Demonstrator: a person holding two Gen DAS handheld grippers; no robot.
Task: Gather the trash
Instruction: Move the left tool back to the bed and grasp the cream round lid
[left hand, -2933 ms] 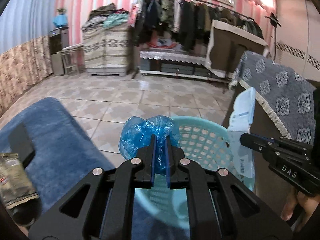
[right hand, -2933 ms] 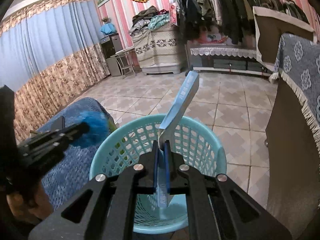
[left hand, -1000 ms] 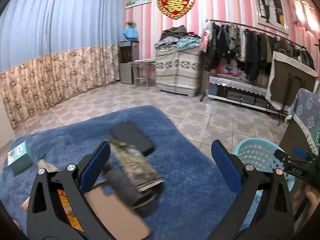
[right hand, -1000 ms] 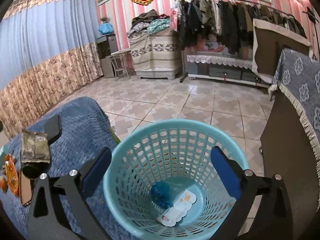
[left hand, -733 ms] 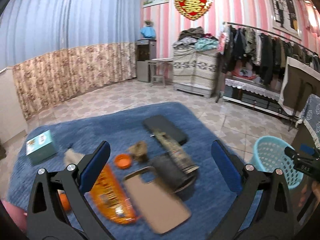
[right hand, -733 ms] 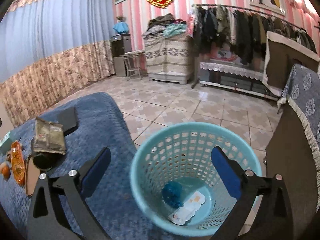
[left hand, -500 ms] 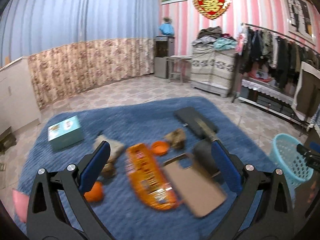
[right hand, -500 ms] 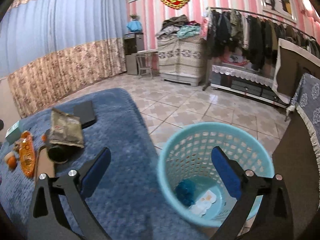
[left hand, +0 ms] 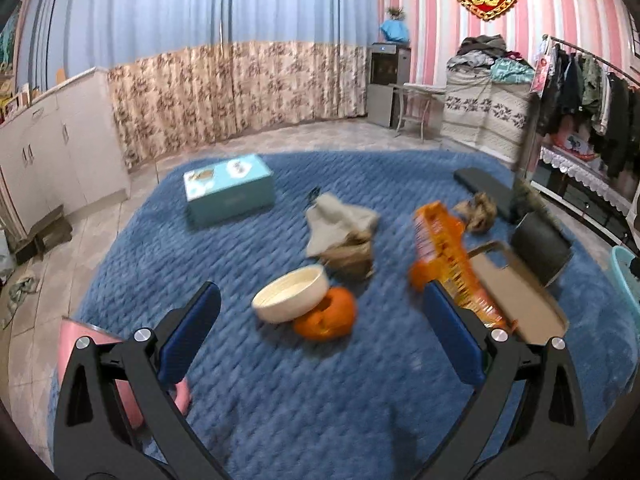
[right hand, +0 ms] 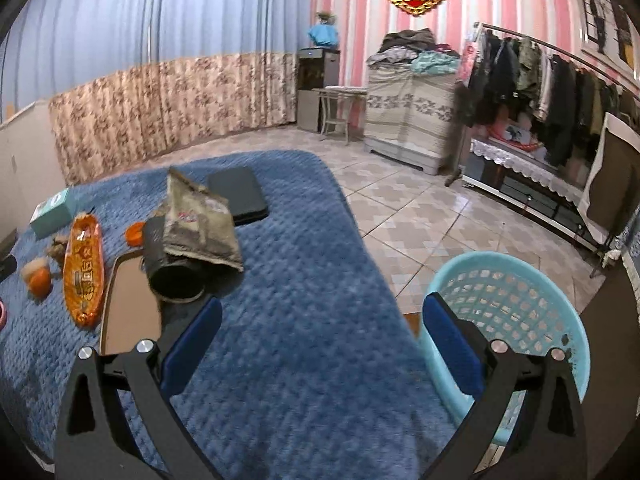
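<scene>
Clutter lay across the blue rug [left hand: 248, 380] under my left gripper [left hand: 320, 336], whose fingers stood wide apart with nothing between them. From left to right I saw a pink object [left hand: 80, 344] at the rug's edge, a teal box [left hand: 230, 188], a cream bowl [left hand: 291, 298] touching an orange peel [left hand: 326, 314], a crumpled brown wrapper [left hand: 344, 236], and an orange snack packet [left hand: 448, 264]. My right gripper [right hand: 322, 336] hovered with fingers equally wide and empty. A worn foil bag [right hand: 200, 224] rested on a dark cylinder [right hand: 174, 268], and the turquoise basket [right hand: 516, 292] stood on the tiled floor just beside the rug.
</scene>
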